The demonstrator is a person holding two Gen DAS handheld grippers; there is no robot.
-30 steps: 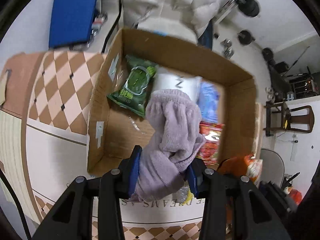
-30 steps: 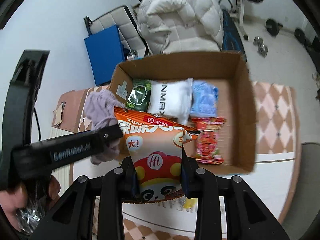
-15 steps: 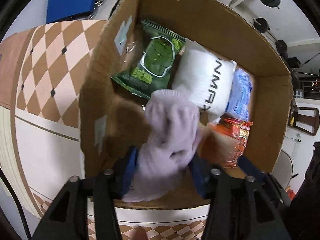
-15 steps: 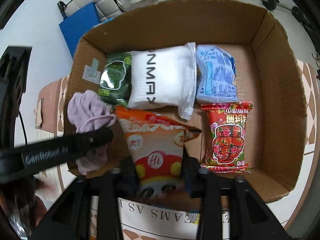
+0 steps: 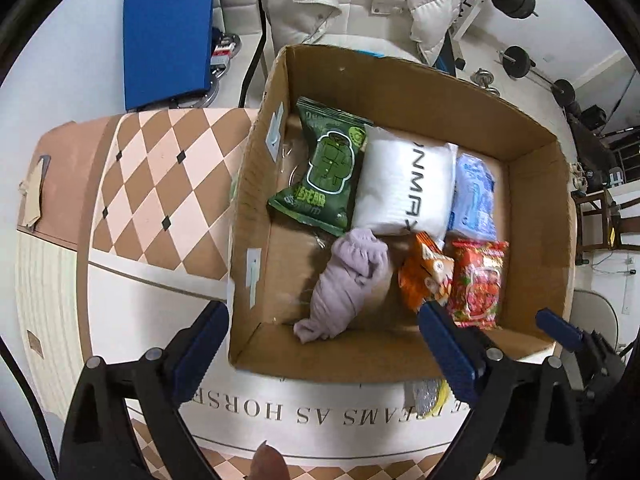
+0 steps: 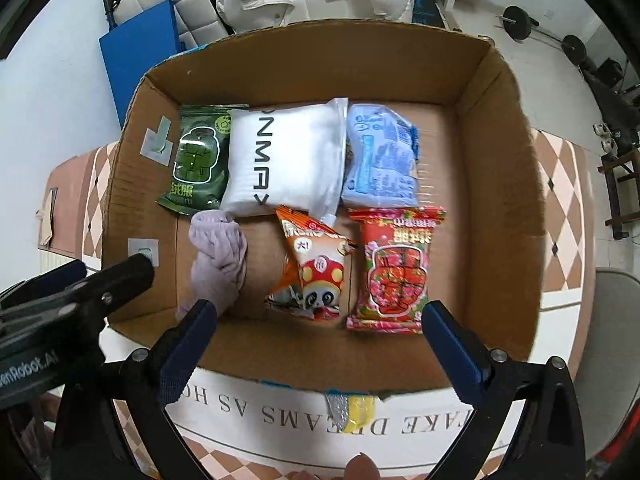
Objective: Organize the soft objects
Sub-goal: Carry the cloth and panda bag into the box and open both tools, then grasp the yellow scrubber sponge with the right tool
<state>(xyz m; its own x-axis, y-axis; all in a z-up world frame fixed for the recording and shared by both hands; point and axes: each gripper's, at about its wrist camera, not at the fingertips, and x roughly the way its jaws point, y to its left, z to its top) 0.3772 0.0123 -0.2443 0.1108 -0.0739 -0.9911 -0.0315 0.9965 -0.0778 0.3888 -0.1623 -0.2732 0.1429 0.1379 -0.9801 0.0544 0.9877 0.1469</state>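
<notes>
now lilac cloth (image 5: 348, 284) in box (image 5: 400, 356), below opening left claw (image 5: 324, 344)

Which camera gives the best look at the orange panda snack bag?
The right wrist view. There the orange snack bag lies nearly whole inside the cardboard box, panda and lettering facing up. The left wrist view shows only its crumpled upper part, with the lower end hidden behind a blue finger pad.

Both claws are opening: the lilac cloth (image 5: 344, 280) and orange snack bag (image 6: 316, 268) now lie released in the box (image 6: 496, 184).
</notes>
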